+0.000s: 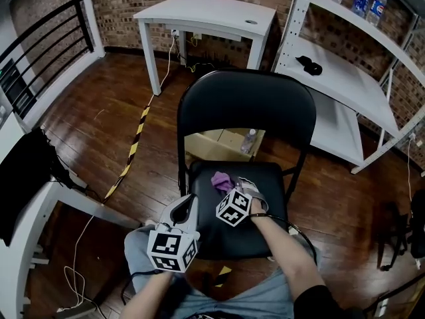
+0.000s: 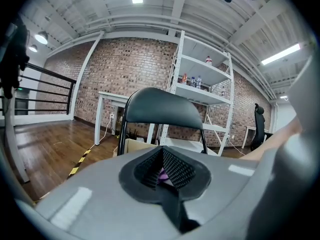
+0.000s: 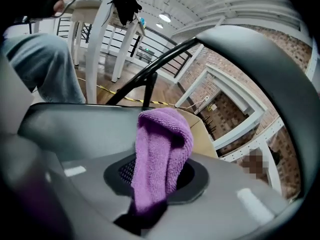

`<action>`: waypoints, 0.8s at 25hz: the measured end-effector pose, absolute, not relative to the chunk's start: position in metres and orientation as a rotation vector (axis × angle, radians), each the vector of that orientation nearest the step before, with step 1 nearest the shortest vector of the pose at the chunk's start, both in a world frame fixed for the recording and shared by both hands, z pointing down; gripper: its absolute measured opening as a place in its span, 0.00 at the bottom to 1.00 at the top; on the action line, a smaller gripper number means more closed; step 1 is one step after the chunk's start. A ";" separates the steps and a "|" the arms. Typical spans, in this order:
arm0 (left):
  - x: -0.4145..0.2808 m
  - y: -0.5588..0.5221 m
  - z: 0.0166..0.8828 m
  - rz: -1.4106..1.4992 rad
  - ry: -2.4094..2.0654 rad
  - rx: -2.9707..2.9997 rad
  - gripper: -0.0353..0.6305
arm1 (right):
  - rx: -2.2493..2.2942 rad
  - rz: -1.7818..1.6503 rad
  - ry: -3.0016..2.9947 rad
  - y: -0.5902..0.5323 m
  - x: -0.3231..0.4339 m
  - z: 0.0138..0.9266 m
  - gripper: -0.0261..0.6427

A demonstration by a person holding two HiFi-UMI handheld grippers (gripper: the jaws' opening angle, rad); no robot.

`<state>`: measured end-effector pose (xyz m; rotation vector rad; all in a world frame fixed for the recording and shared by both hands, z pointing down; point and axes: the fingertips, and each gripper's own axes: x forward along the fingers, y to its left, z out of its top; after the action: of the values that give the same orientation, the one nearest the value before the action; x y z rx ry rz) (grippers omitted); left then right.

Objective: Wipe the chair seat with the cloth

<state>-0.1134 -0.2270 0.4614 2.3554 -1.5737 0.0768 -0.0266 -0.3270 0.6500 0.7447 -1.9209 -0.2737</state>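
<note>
A black folding chair stands in front of me, its padded seat [image 1: 232, 234] facing up and its backrest [image 1: 246, 108] beyond. A purple cloth [image 1: 222, 180] lies bunched on the rear part of the seat. My right gripper [image 1: 231, 190] is shut on the cloth [image 3: 162, 149], which hangs out of its jaws just above the seat [image 3: 75, 129]. At the seat's front left corner is my left gripper [image 1: 188, 210], shut with nothing in it. In the left gripper view the gripper [image 2: 162, 166] points at the backrest [image 2: 157, 109].
A white desk [image 1: 206, 15] stands behind the chair, and white shelving [image 1: 345, 78] fills the right. A cardboard box [image 1: 212, 145] with a bottle sits under the chair. Yellow-black tape [image 1: 133, 145] crosses the wood floor. A white table [image 1: 26, 231] is at left. My knee [image 1: 136, 248] touches the seat front.
</note>
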 end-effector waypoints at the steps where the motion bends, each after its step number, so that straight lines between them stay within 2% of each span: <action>1: -0.112 -0.225 0.461 0.077 -1.572 2.359 0.06 | 0.733 -0.272 -1.926 -0.318 -0.027 0.649 0.17; 20: -0.082 -0.186 0.460 0.087 -1.527 2.402 0.06 | 0.635 -0.281 -2.020 -0.158 -0.024 0.645 0.17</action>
<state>-0.0816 -0.1859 0.4600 2.4022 -1.5265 0.0875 -0.0239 -0.1577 0.6447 0.6349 -2.0203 -0.2808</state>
